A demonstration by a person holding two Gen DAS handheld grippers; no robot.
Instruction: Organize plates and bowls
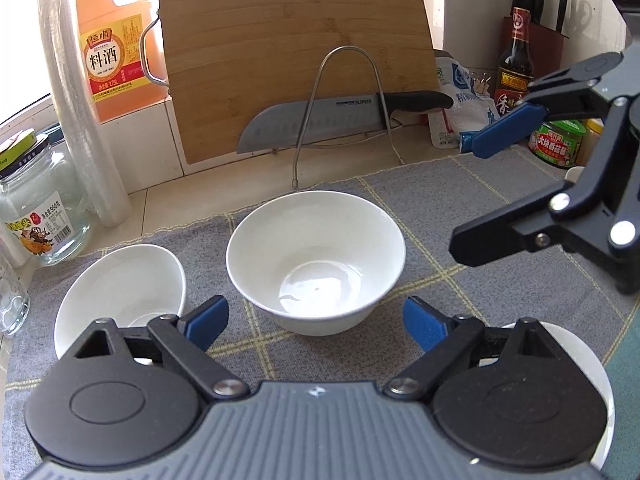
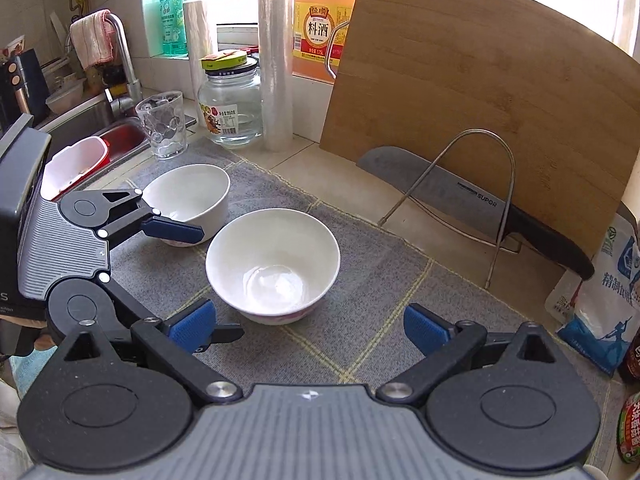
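A white bowl (image 1: 316, 256) stands upright on the grey checked mat (image 1: 460, 208), just ahead of my open, empty left gripper (image 1: 316, 322). A second white bowl (image 1: 120, 292) sits to its left, partly under my left finger. A white plate (image 1: 588, 360) shows at the lower right, mostly hidden by the gripper body. My right gripper (image 1: 464, 196) hangs open and empty to the right of the middle bowl. In the right wrist view the middle bowl (image 2: 272, 260) lies ahead of the open right gripper (image 2: 310, 326), the second bowl (image 2: 192, 196) behind the left gripper (image 2: 212, 284).
A bamboo cutting board (image 1: 296, 52) leans on the wall with a knife (image 1: 344, 116) in a wire stand. A glass jar (image 1: 40, 208), cooking wine jug (image 1: 116, 44), sauce bottle (image 1: 516, 64) and salt bag (image 1: 460, 104) line the back. A sink (image 2: 104, 132) and glass (image 2: 162, 124) are left.
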